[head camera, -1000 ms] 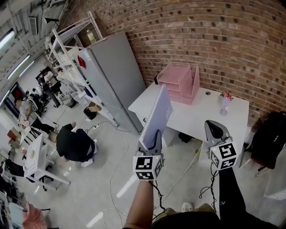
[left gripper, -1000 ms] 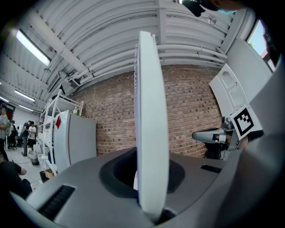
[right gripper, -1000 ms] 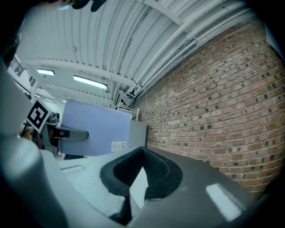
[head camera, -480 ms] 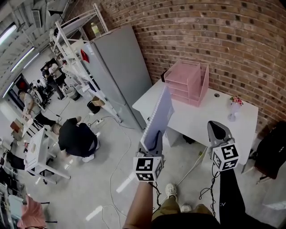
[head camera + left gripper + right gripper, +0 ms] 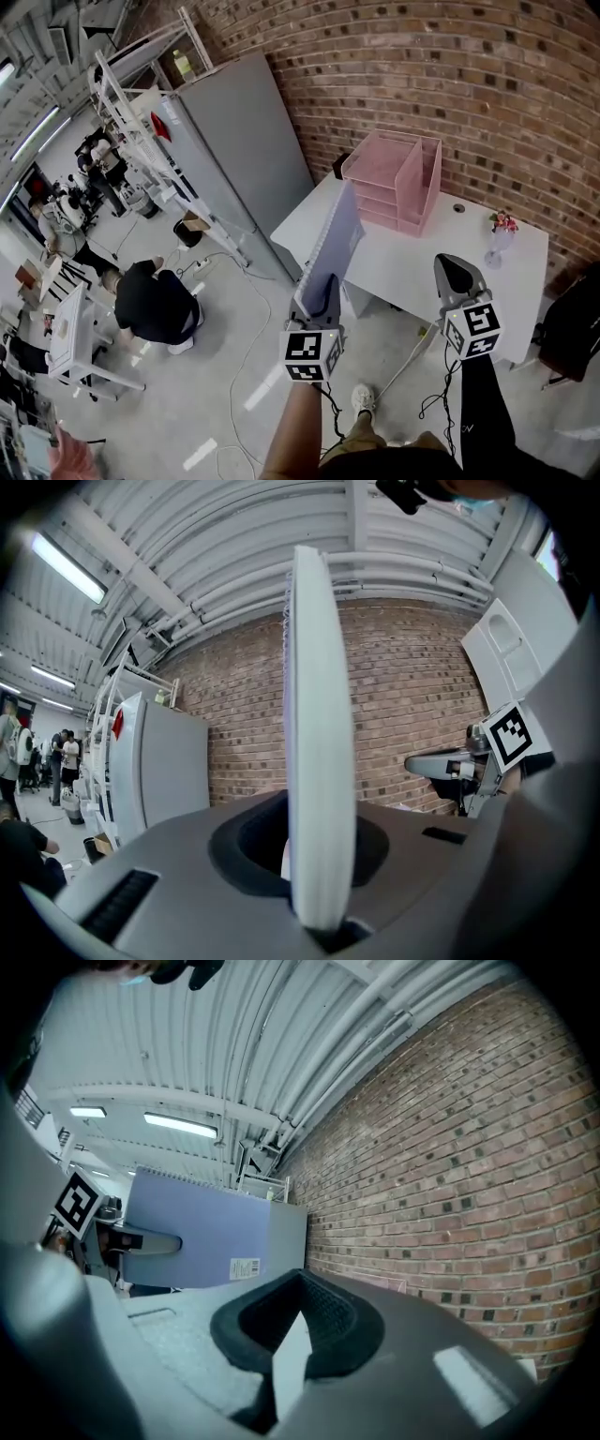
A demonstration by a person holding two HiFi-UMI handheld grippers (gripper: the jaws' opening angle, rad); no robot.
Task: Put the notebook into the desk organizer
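Note:
My left gripper is shut on the lower edge of a lavender spiral notebook, which it holds upright in the air in front of the white desk. In the left gripper view the notebook stands edge-on between the jaws. The pink desk organizer stands at the desk's back left against the brick wall. My right gripper hovers over the desk's near edge, shut, with nothing in it. From the right gripper view I see the notebook's cover to the left.
A small vase of flowers stands on the desk's right end. A grey cabinet and a white rack lie left of the desk. A person crouches on the floor. Cables run under the desk, and a black bag sits at the right.
The whole view has shifted slightly and the desk with the organizer sits a little differently in it. Both grippers keep their places and the notebook stays clamped.

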